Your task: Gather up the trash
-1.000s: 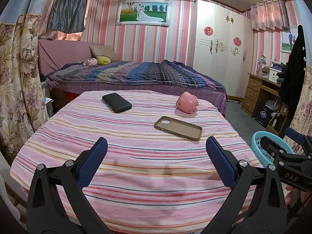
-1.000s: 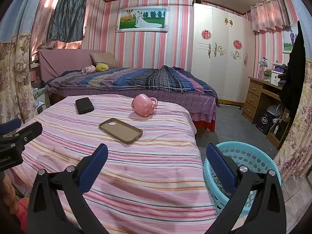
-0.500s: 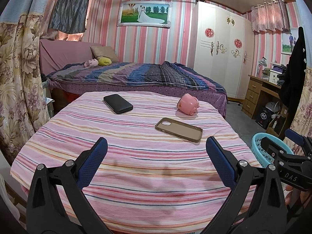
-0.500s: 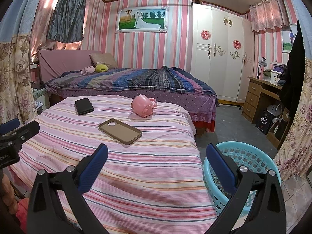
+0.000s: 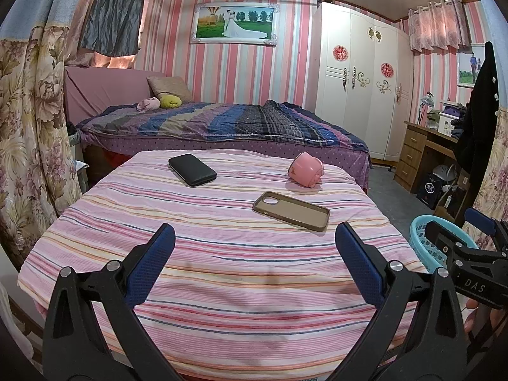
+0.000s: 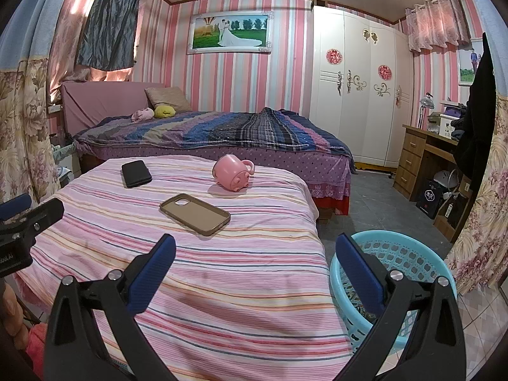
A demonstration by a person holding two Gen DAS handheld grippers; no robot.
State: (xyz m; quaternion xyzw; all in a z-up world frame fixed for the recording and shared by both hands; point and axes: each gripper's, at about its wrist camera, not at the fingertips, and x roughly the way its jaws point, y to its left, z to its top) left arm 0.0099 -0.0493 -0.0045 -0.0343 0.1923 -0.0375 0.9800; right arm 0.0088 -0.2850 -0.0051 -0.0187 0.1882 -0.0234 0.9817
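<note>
We read "DAS" on the right gripper [image 5: 476, 254]; both grippers' fingers released. Only the right view shows the basket [image 6: 393, 273] whole.

The right jaw of the right gripper [image 6: 254, 254] covers part of the basket [image 6: 409, 254], and what lies at the basket's bottom is too dark to tell. In the left view only a slice of the basket [image 5: 420, 247] shows, right of the jaws, behind the other gripper. The handles of both grippers are cut off by the lower edge. The desk [image 6: 422, 149], far right of the jaws, holds things too small to name.
</note>
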